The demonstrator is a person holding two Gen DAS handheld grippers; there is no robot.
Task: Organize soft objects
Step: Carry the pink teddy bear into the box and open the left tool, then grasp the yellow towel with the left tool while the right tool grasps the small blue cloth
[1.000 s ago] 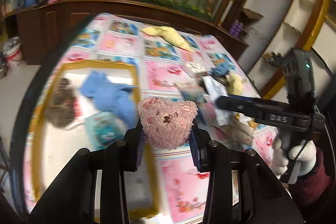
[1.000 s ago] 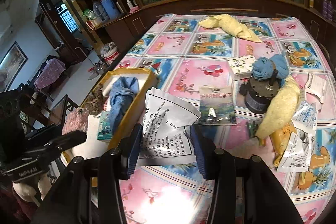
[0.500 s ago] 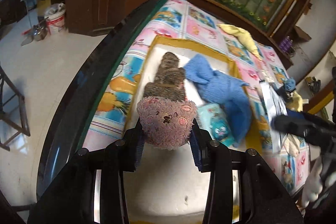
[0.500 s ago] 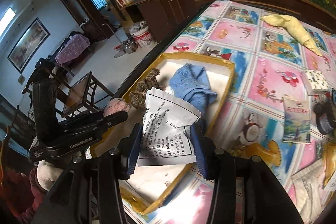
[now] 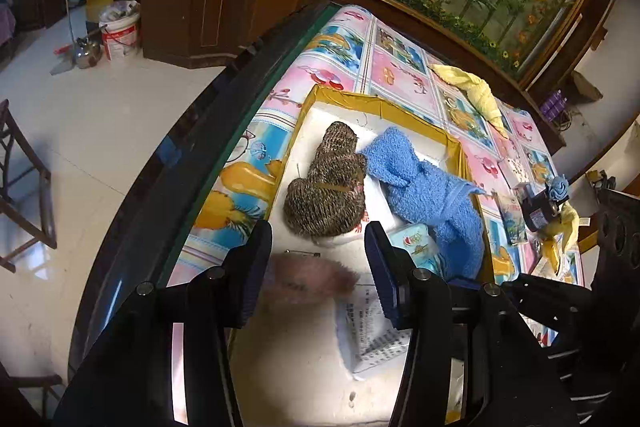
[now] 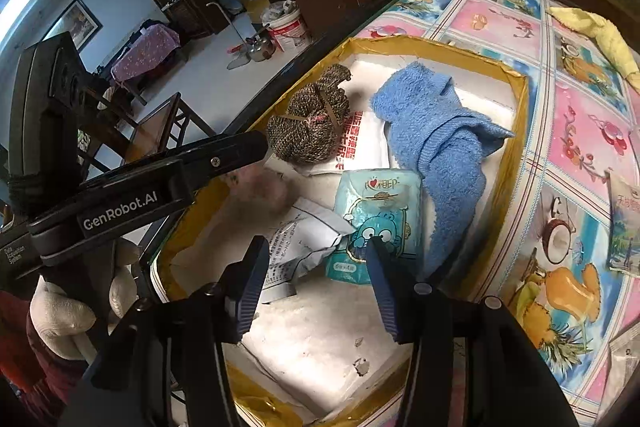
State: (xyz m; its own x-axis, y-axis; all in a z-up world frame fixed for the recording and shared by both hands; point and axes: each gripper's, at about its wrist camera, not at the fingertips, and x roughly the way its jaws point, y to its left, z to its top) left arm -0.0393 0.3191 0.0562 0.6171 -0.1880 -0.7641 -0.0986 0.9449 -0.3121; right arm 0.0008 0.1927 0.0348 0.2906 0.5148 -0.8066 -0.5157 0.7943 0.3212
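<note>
Yellow-rimmed white tray (image 6: 520, 115) on the table: brown knitted bundle (image 6: 312, 123), blue towel (image 6: 432, 135), tissue pack (image 6: 376, 223), white printed packet (image 6: 300, 243), blurred pink plush (image 5: 308, 277). Left gripper (image 5: 318, 275): jaws just opening, plush released between them. Right gripper (image 6: 316, 283): jaws just opening, packet released.

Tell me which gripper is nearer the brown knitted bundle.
Left. The left gripper hangs just short of the brown knitted bundle; the right gripper sits farther back, over the white printed pouch.
</note>
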